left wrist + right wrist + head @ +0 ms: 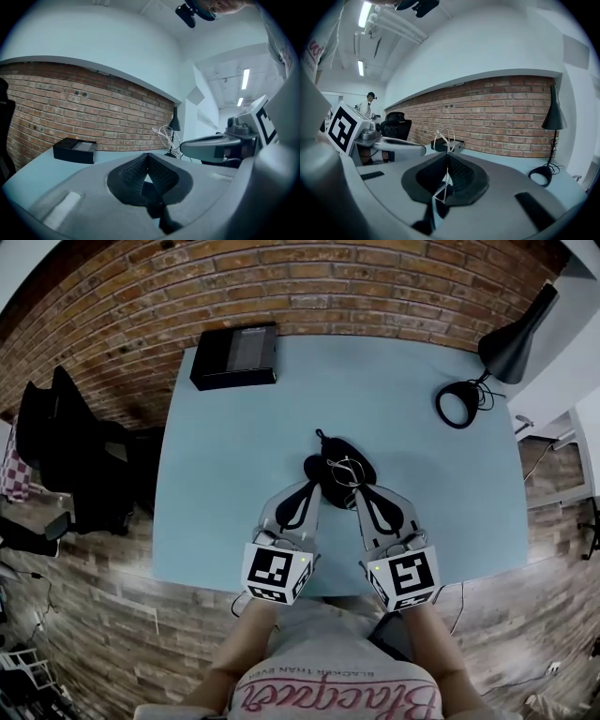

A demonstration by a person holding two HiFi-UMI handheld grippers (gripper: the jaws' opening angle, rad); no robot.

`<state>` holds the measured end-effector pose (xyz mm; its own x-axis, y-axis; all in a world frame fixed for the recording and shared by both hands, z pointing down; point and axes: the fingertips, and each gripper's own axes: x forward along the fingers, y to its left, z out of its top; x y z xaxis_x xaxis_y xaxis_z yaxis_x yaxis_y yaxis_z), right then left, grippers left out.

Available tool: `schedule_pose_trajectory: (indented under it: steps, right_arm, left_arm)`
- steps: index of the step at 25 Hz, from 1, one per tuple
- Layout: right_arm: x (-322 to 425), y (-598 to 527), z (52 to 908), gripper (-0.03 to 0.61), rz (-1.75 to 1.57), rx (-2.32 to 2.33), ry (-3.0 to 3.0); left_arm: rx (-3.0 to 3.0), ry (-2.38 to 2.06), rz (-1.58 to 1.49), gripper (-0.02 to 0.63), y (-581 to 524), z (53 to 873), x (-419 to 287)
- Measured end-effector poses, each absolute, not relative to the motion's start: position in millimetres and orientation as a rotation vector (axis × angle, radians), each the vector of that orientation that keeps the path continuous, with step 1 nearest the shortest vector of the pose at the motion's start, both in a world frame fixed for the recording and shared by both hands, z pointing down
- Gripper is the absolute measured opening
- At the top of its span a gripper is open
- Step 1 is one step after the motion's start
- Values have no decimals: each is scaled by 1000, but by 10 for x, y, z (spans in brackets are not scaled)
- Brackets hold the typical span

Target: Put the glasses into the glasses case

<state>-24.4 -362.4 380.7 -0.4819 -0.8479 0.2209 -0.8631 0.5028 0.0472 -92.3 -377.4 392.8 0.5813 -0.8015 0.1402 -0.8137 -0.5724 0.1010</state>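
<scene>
The black glasses case [330,448] lies open in the middle of the blue table [225,456]. Thin wire-framed glasses [345,470] stand over it. My right gripper [359,488] is shut on the glasses frame [448,139], which sticks up between its pads [459,171]. My left gripper [312,486] is shut at the case's left edge, with dark material showing low between its pads [161,176]. From the left gripper view the right gripper [215,146] and the wire frame [164,133] appear close on the right.
A black box [236,354] sits at the table's back left corner. A black desk lamp [514,341] with a round base [459,401] stands at the back right. A brick wall runs behind, and a black chair [66,442] is left of the table.
</scene>
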Motion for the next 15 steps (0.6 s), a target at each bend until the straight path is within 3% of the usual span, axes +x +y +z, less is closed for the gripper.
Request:
schedule_pose_trajectory:
  steps: [15]
  right_arm:
    - [-103, -4162, 4576, 15, 226, 1272, -2384]
  left_arm:
    - [2545, -1358, 227, 3, -4171, 4483, -779]
